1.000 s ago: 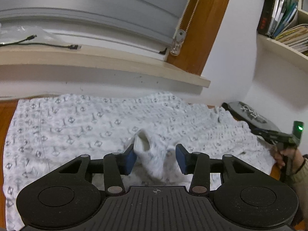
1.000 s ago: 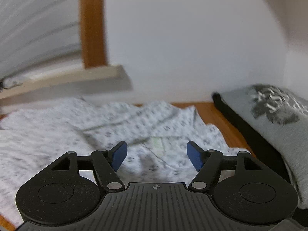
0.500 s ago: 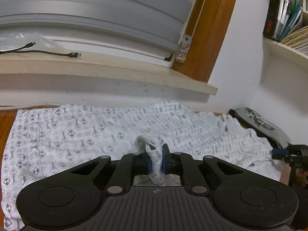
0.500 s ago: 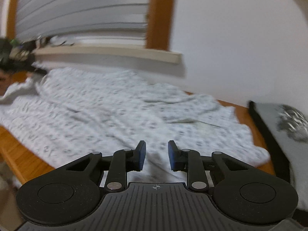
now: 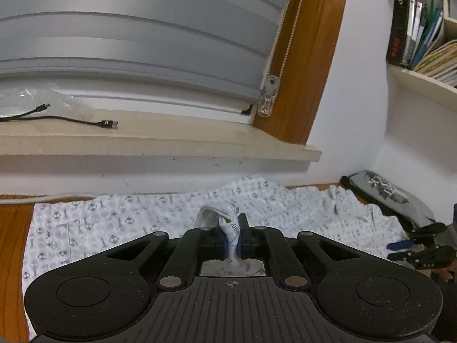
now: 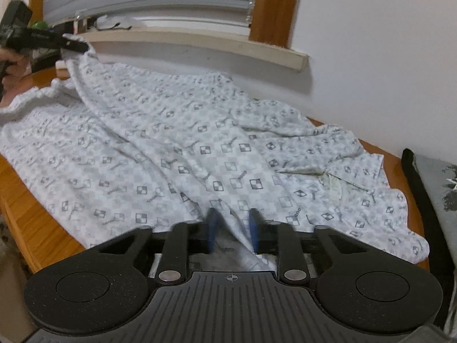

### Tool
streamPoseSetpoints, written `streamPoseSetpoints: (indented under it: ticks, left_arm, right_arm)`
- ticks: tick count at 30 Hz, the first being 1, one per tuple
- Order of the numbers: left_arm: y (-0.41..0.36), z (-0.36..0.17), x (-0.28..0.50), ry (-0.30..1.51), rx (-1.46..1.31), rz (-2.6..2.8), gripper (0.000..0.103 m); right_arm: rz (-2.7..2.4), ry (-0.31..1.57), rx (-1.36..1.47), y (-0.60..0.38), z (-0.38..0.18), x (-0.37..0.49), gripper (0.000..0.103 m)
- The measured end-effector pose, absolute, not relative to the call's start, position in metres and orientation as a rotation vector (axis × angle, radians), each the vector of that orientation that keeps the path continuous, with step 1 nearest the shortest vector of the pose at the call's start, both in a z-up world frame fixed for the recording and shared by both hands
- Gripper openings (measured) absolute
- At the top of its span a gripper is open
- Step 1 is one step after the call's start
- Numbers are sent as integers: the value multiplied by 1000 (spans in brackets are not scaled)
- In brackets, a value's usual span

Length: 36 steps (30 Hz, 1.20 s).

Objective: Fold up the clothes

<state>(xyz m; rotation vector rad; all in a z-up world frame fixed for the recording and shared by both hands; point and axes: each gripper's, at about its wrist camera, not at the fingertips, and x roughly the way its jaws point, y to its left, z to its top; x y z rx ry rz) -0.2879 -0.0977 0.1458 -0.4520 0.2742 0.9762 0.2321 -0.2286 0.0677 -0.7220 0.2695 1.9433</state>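
Note:
A white shirt (image 5: 142, 220) with a grey checker-and-key print lies spread on the wooden table (image 5: 14, 228). My left gripper (image 5: 232, 228) is closing, its blue pads pressing a pinched fold of the shirt that stands up between them. The right wrist view shows that left gripper (image 6: 71, 45) holding the fabric raised at the far left. My right gripper (image 6: 232, 223) is closing near the front edge of the shirt (image 6: 171, 143), with a ridge of cloth squeezed between its blurred pads. It also shows as the right gripper (image 5: 420, 243) at the far right of the left wrist view.
A grey and black bag (image 6: 434, 188) lies on the table right of the shirt. Behind runs a windowsill (image 5: 171, 140) with a black cable (image 5: 105, 123) under lowered blinds. A bookshelf (image 5: 414, 28) hangs at the upper right. The table edge (image 6: 28, 214) is near left.
Both grippers went from open to closed on shirt fabric. The left one rose a little with its fold. The right one rolled and swung, now looking along the shirt.

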Motion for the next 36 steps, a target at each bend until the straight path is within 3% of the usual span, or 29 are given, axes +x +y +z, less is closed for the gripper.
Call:
streamPoseSetpoints:
  ticks: [1,13,22,24,25,28,33,35,36]
  left_arm:
    - [-98,147,-289,267,-456,974,5]
    - [-154,186,-323,164,-401,969,5]
    - [-213,138,-354,224,-512,994,6]
    - [-218,130,-355,229,-529,998,10]
    - [-220,127,-356,227,-538,1000,13]
    - [-226,122,-368,202,-561,1014,30]
    - [-220,138,-383,151,-533,1050,41]
    - [-210,145,-382,168,-516,1048,57]
    - [-202,145,-380,190,-516,1049,58]
  right_arm:
    - [1943,264,-690,-230,71,235,1]
    - [2084,266,-487,-281,102,250,1]
    - [2141,352,-543,-295,66,235,4]
    - [2135,366,-515,-292,68,240,14]
    - [2131,372,-493,-291,70,243,25]
    - [2117,370,-435,-288,78,250,50]
    - [2051,356,-381,-276,86,258,58]
    - [2002,350,-373,-267,86,257,60]
    - [1973,341,-379,-262,86,255,60]
